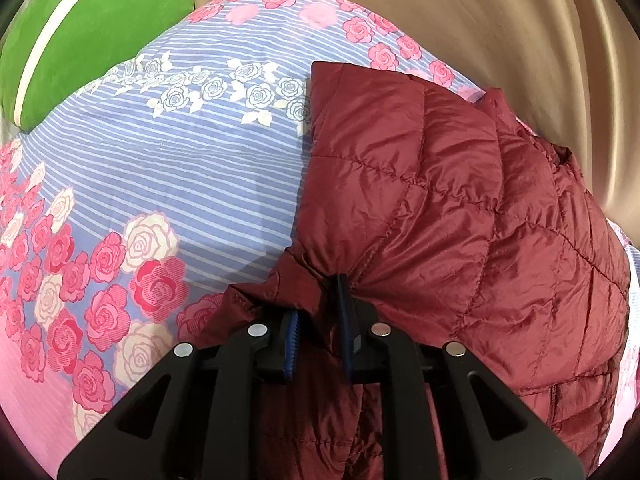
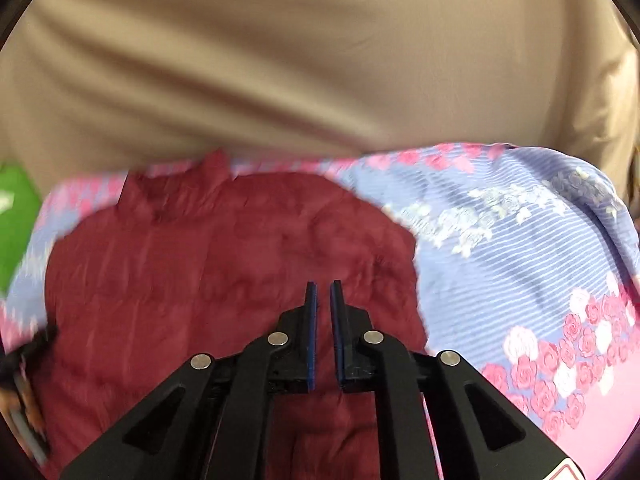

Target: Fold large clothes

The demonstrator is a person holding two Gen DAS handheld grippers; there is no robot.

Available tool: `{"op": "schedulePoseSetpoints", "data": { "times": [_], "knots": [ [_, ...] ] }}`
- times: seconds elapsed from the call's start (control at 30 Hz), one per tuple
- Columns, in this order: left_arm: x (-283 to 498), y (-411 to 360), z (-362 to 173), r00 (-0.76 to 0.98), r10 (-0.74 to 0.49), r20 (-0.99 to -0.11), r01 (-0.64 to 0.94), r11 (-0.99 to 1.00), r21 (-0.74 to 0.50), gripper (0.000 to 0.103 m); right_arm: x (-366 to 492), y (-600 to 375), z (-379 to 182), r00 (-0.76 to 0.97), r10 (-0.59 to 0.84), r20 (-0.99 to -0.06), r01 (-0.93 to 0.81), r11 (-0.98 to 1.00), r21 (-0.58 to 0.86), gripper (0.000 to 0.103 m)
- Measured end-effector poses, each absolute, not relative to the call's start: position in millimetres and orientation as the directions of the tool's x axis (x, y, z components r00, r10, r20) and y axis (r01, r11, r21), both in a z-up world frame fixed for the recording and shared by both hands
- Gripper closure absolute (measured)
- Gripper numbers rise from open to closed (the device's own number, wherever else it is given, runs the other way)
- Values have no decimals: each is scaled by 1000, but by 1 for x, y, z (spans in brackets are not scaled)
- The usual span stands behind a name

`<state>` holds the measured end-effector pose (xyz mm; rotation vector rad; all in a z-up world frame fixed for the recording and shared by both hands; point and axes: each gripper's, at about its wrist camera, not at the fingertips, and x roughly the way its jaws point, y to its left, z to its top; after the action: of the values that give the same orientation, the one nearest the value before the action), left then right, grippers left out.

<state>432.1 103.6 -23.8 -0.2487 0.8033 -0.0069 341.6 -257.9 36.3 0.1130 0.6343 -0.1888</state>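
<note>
One maroon jacket [image 2: 200,280] lengthwise, collar far, left gripper [image 1: 320,312] clamping hem

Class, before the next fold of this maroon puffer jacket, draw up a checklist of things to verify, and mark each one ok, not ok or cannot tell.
1. Left gripper clamps the jacket fabric: ok.
2. Right gripper holds fabric: not ok, its fingers are slightly apart with nothing between.
3. Jacket lies on the floral bedsheet: ok.
4. Bare sheet left of the jacket for folding: ok.
5. Green pillow apart from the jacket: ok.
6. Zipper closed: cannot tell.
</note>
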Motion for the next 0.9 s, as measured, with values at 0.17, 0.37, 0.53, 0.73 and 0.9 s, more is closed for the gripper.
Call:
{"op": "schedulePoseSetpoints", "data": {
  "times": [0.17,0.37,0.53,0.73,0.9],
  "knots": [
    [434,103,-24,696,-103,-711,-86,970,-225,87,365,-275,-17,678,-162,-717,235,972,2,102],
    [429,107,-23,699,-101,-708,-90,970,-227,84,327,-281,7,689,-130,-713,292,950,109,94],
    [364,134,-4,722,-202,-662,-18,950,-310,31,207,-289,27,750,-102,-653,271,948,163,45],
    [247,198,11,662,-302,-686,33,926,-376,10,40,-302,-1,740,-75,-669,292,931,218,34],
    [168,234,-15,570,-352,-743,-5,902,-431,10,-37,-310,-38,723,53,-689,328,851,410,30]
  ]
}}
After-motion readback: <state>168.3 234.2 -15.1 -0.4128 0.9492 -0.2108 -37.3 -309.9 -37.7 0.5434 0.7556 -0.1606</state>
